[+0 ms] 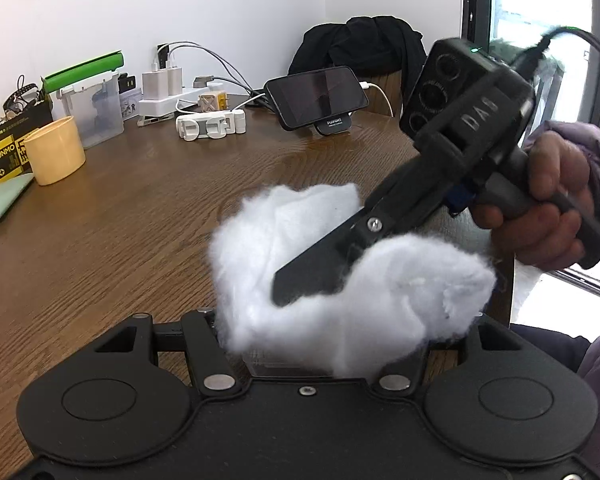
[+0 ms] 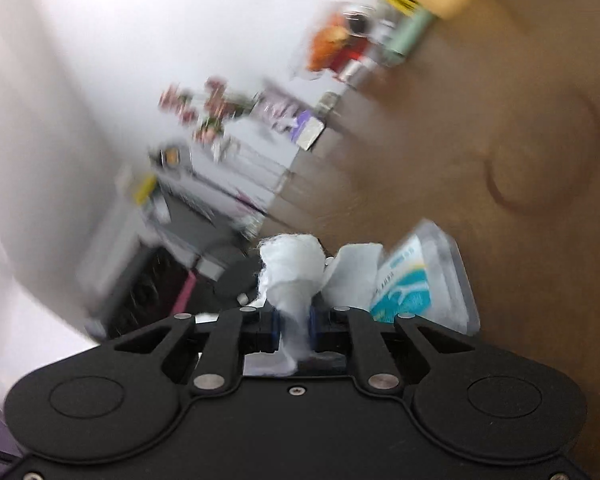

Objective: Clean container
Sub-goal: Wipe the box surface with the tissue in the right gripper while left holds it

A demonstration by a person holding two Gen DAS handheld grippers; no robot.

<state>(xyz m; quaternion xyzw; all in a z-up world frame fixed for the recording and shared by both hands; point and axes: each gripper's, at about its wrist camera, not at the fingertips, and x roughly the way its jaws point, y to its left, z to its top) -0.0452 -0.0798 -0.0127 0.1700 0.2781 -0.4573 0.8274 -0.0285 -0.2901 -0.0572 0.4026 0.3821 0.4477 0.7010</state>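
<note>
In the left wrist view a fluffy white cloth (image 1: 332,280) hides most of a small clear container (image 1: 272,366) held between my left gripper's fingers (image 1: 210,356), just above the wooden table (image 1: 112,232). My right gripper (image 1: 296,284) reaches in from the right, its fingers shut on the cloth and pressed into it. In the blurred right wrist view my right gripper (image 2: 294,320) pinches the white cloth (image 2: 290,272), and the clear container (image 2: 424,276) with a teal label sits right beside it.
A yellow cup (image 1: 56,150), a clear lidded box with a green lid (image 1: 92,108), a yellow-black carton (image 1: 4,160), chargers on a power strip (image 1: 168,92) and a phone on a stand (image 1: 318,96) line the table's far side. A chair with black clothing (image 1: 360,48) stands behind.
</note>
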